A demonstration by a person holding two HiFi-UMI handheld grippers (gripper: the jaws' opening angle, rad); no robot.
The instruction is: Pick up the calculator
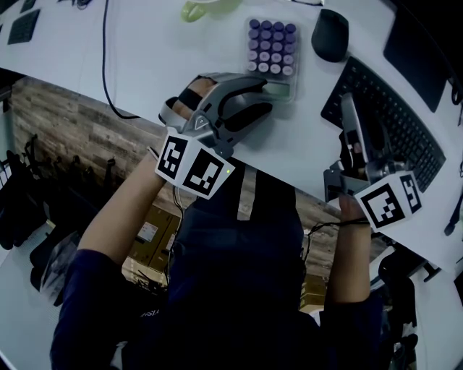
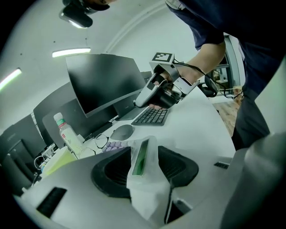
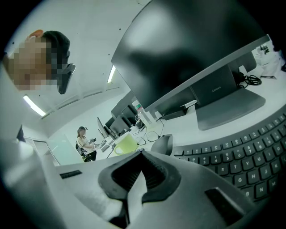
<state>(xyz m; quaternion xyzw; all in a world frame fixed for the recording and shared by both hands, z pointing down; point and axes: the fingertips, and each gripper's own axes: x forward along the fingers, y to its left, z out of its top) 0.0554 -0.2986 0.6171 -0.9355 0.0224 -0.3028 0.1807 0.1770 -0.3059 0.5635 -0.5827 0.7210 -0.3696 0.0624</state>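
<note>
Left gripper's (image 2: 144, 156) fingers pinch only the display end of the calculator (image 1: 271, 49), beside the mouse (image 1: 330, 34), so lifting may let it swing and slip; right gripper's (image 3: 140, 156) fingers sit together, empty.

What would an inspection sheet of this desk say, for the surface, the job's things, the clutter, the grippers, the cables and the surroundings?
Surface: white desk, no spills seen.
Job's things: calculator with purple keys, its display end clamped by the left gripper.
Clutter: mouse, keyboard, green mug, bottle, glasses.
Grippers: left gripper shut on the calculator; right gripper shut, empty, above the keyboard's near end.
Cables: one black cable runs over the desk to its front edge.
Surroundings: dark monitor behind the keyboard; wood-pattern floor; another person at a far desk.
</note>
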